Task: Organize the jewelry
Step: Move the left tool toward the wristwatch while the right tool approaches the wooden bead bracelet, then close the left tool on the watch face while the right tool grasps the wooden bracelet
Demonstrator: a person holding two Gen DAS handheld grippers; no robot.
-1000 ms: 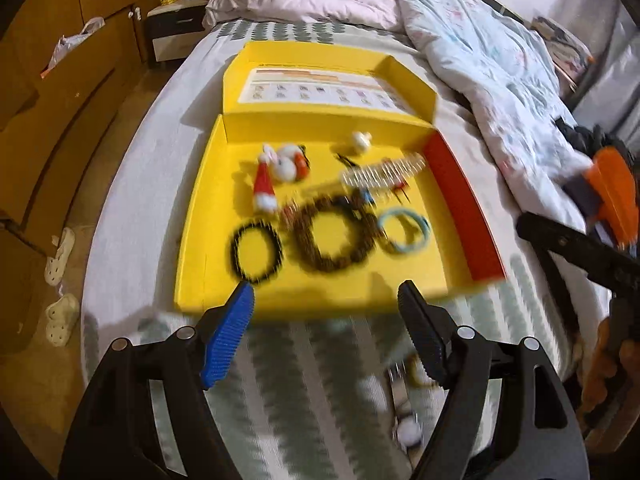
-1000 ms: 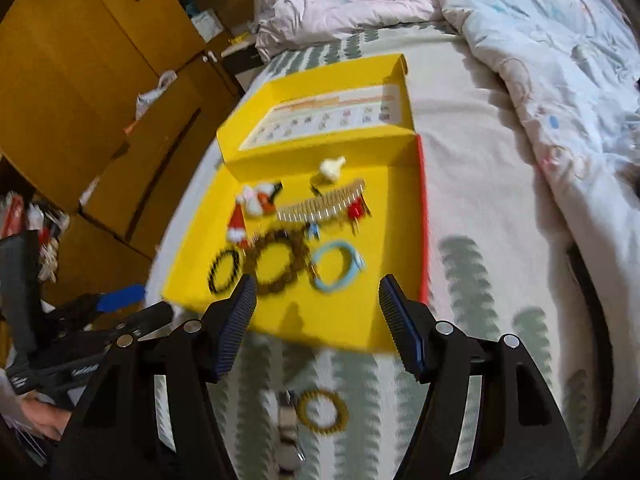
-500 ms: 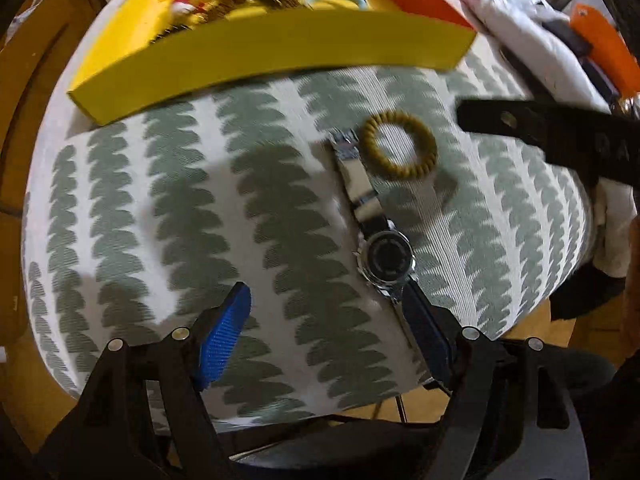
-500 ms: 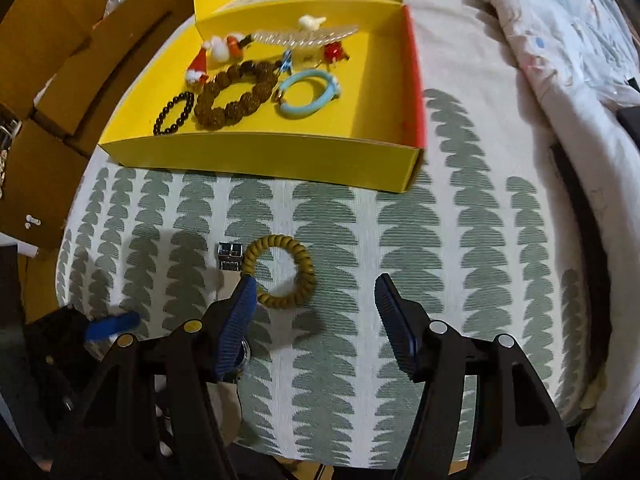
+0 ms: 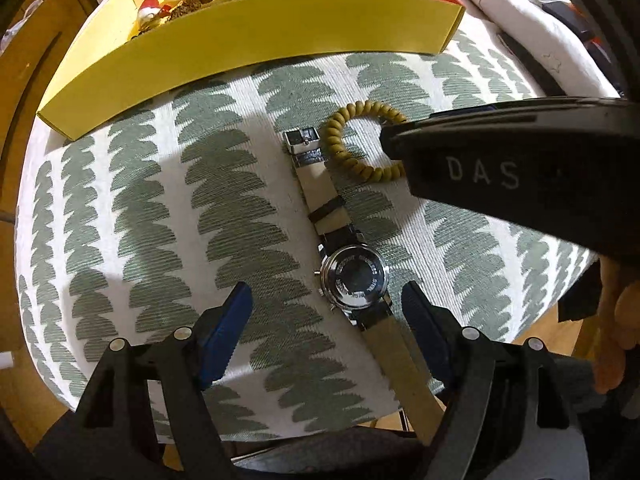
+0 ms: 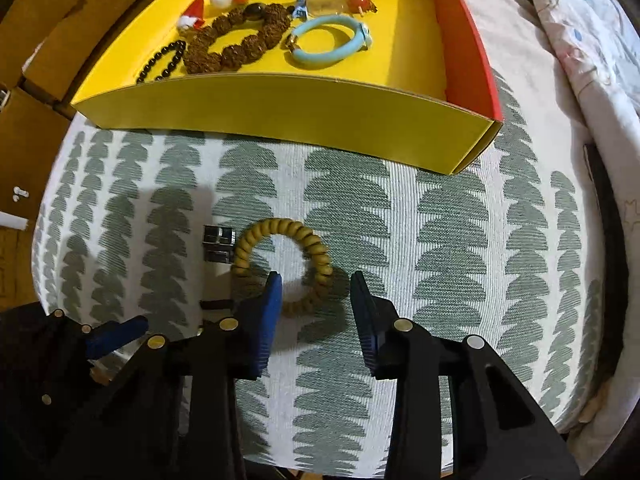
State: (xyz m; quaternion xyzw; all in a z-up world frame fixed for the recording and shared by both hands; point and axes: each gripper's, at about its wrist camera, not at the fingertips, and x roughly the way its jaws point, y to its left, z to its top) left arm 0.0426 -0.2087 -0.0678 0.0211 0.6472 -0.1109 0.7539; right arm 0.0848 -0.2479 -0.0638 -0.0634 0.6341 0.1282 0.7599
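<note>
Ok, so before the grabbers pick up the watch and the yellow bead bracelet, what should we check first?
1. Right hand-held gripper lined up on the bead bracelet: ok, one side of the ring sits between its fingers, which have just been closing.
2. Pads already pressing the bracelet: cannot tell.
3. Left hand-held gripper open around the watch: ok, the case lies between wide fingers, apart from them.
4. Bracelet free of the watch buckle: not ok, they lie touching or nearly so.
5. Room in the yellow box: ok, bare floor near the red wall.
</note>
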